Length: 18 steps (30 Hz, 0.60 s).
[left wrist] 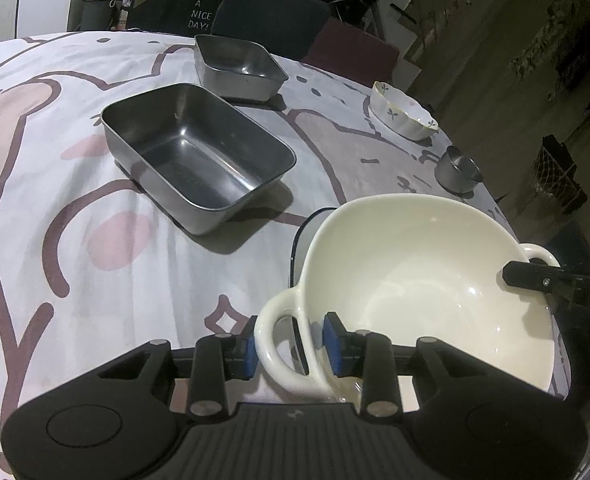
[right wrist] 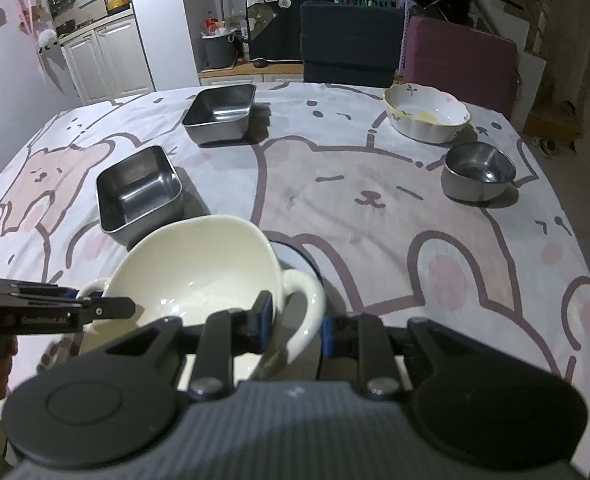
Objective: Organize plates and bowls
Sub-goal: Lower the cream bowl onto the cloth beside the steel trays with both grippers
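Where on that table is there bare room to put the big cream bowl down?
The widest bare tablecloth lies mid-table, between the near steel tray and the small steel bowl, with the flowered bowl beyond. Crowded: the left side, where the far steel tray sits too.

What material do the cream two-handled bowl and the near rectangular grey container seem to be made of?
The cream two-handled bowl looks like glazed ceramic: thick rounded walls and small bright highlights on a glossy surface. The near rectangular grey container looks like stainless steel with a brushed, semi-mirror finish: thin rolled rim and streaked reflections inside. Neither can be confirmed by look alone.
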Available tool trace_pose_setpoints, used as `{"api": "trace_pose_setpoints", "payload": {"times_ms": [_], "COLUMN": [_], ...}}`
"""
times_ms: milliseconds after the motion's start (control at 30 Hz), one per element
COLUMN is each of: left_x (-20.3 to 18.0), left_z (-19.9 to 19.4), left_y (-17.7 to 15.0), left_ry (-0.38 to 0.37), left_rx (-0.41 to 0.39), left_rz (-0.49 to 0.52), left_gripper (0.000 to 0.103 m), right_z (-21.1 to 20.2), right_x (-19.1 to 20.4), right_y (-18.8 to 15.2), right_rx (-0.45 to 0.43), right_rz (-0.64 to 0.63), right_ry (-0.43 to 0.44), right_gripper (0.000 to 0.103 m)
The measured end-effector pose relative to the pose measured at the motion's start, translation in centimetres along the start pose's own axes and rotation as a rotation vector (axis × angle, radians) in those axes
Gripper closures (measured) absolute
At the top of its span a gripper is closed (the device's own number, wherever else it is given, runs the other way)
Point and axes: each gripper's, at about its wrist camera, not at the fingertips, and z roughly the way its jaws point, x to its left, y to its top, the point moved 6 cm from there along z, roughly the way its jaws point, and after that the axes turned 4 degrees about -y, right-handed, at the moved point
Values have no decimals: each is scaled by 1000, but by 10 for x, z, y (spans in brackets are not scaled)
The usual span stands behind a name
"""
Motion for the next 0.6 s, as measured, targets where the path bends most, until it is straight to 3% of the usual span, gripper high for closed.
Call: {"api": "trace_pose_setpoints", "payload": {"times_ms": [600], "left_x": [-7], "left_z": [0], "left_y": [5], "left_ry": [65], "left_rx": [21], "left_rz": [3], "left_gripper": [69], "right_z": [11], "right_x": [-13], "right_y": [-3], "right_rx": [67], "right_rz": [78], "right_ry": [17], "right_gripper": [74]}}
